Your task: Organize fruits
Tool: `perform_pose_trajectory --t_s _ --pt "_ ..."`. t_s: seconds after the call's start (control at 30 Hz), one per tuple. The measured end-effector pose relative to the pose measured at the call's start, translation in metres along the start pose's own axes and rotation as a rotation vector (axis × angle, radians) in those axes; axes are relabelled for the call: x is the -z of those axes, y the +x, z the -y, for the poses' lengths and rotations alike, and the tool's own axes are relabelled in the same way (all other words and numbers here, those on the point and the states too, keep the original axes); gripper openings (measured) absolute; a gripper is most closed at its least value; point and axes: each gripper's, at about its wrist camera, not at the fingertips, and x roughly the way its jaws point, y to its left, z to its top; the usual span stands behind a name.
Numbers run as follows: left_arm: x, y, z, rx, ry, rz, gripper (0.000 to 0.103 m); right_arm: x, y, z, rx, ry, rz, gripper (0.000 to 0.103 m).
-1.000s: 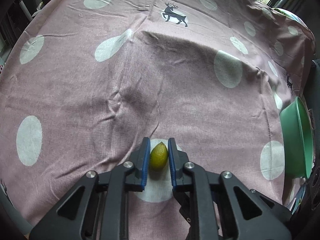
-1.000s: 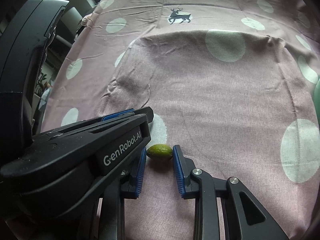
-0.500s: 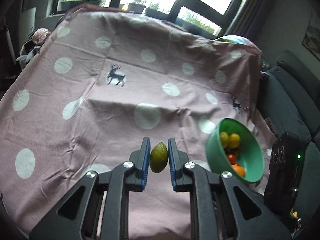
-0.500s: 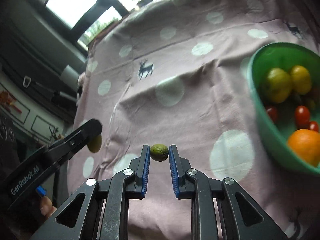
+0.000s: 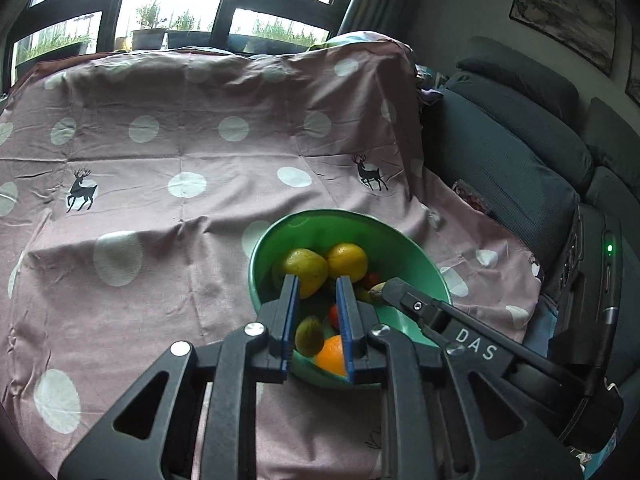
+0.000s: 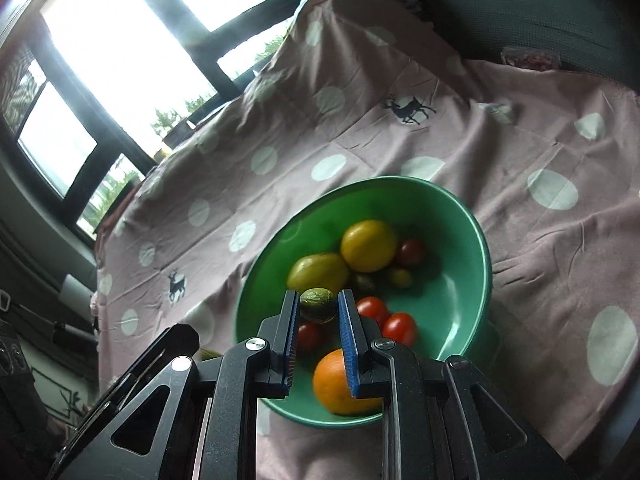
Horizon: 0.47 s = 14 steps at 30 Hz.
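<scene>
A: Left wrist view: how is the left gripper [image 5: 317,280] set?
B: Its jaws have just been opened; the lime [image 5: 309,335] is seen loose between them, over the green bowl [image 5: 360,224].
A: And the right gripper [image 6: 318,296]?
B: A small green fruit [image 6: 318,305] is clamped above the bowl; its release is probably called for next.

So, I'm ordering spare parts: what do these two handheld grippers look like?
Both the left gripper and the right gripper are matte black plastic with cut-out linkage arms, silver pivot screws and blue ribbed finger pads. Seen from the left wrist, the right one's side reads "DAS" in white.
</scene>
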Motion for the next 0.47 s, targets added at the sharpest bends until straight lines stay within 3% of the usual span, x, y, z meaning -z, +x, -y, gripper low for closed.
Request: perform_pose_trajectory --t_s 0.13,0.17,0.27,0.3,0.47 --pt "0.003 0.012 -0.002 -0.094 -0.002 -0.027 0.058 -0.001 0.001 0.012 0.076 0.019 0.002 0.028" --pt "0.003 0.012 -0.004 -0.111 -0.007 -0.031 0.071 0.000 -0.001 0.014 0.089 0.021 0.012 0.033" --pt "0.002 0.010 -0.012 -0.142 -0.017 -0.026 0.097 -0.001 -0.009 0.019 0.096 0.039 0.045 0.051" --pt "0.002 0.008 -0.015 -0.143 -0.024 -0.018 0.101 -0.002 -0.009 0.022 0.093 0.045 0.051 0.058" --pt "0.005 0.002 -0.021 -0.118 -0.049 -0.010 0.102 -0.003 -0.012 0.018 0.097 0.035 0.055 0.064"
